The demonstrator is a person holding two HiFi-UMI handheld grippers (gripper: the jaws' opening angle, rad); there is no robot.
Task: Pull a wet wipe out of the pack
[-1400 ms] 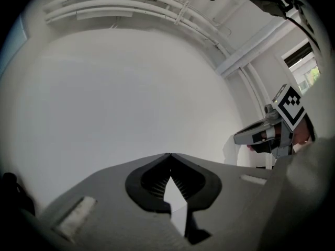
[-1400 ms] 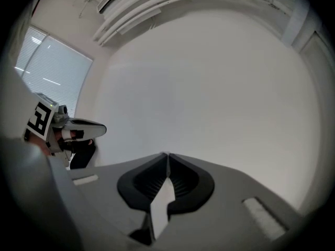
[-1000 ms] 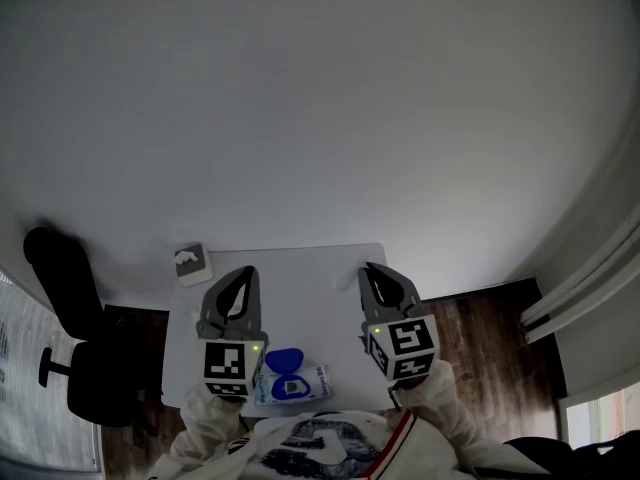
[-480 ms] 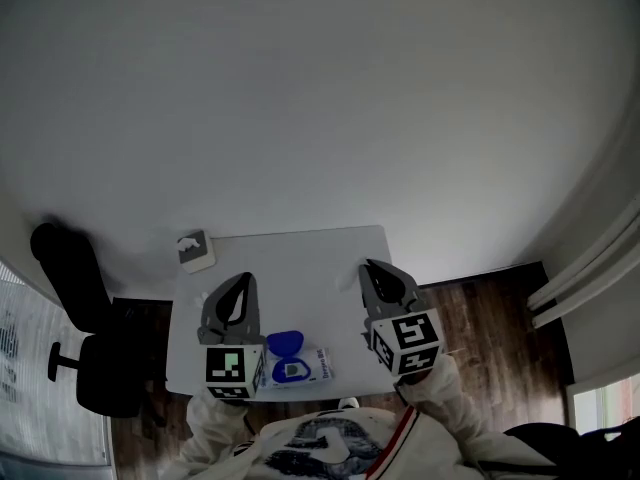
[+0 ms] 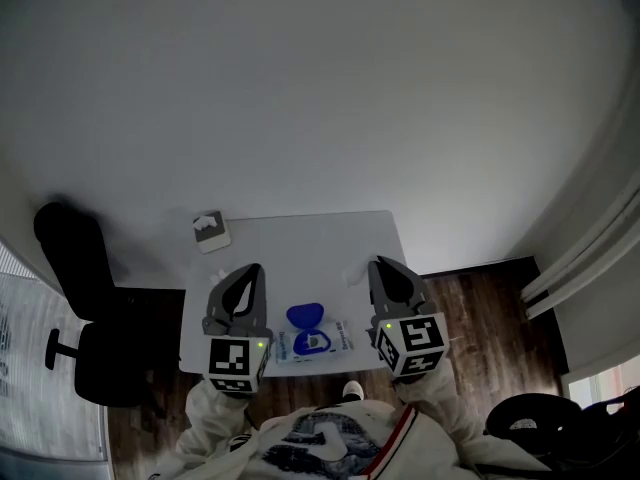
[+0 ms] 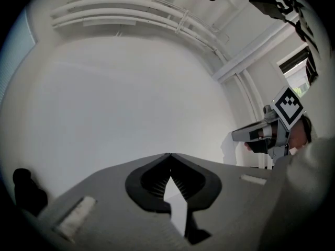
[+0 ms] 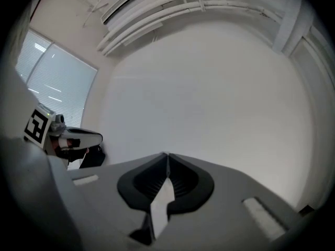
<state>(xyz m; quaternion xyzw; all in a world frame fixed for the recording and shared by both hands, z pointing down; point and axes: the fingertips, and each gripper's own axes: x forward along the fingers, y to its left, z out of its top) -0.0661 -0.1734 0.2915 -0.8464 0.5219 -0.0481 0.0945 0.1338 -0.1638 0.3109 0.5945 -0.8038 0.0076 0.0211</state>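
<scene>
The wet wipe pack (image 5: 318,342) lies near the front edge of the small white table (image 5: 300,253), with its blue lid (image 5: 305,315) flipped open. My left gripper (image 5: 252,268) is held level to the left of the pack, and my right gripper (image 5: 378,264) to its right. Both are above the table and touch nothing. In the left gripper view the jaws (image 6: 169,155) meet at their tips, with only the bare wall beyond. In the right gripper view the jaws (image 7: 166,153) are likewise shut and empty. A small white crumpled bit (image 5: 350,277) lies on the table by the right gripper's tip.
A small grey and white box (image 5: 211,231) sits at the table's far left corner. A black office chair (image 5: 80,298) stands left of the table. Dark wood floor (image 5: 480,298) lies to the right, and a white wall rises behind. My shoe (image 5: 350,392) shows below the table edge.
Both grippers have drawn back from the table's far edge toward its near edge, still shut. The whole table and the pack now sit higher in the head view.
</scene>
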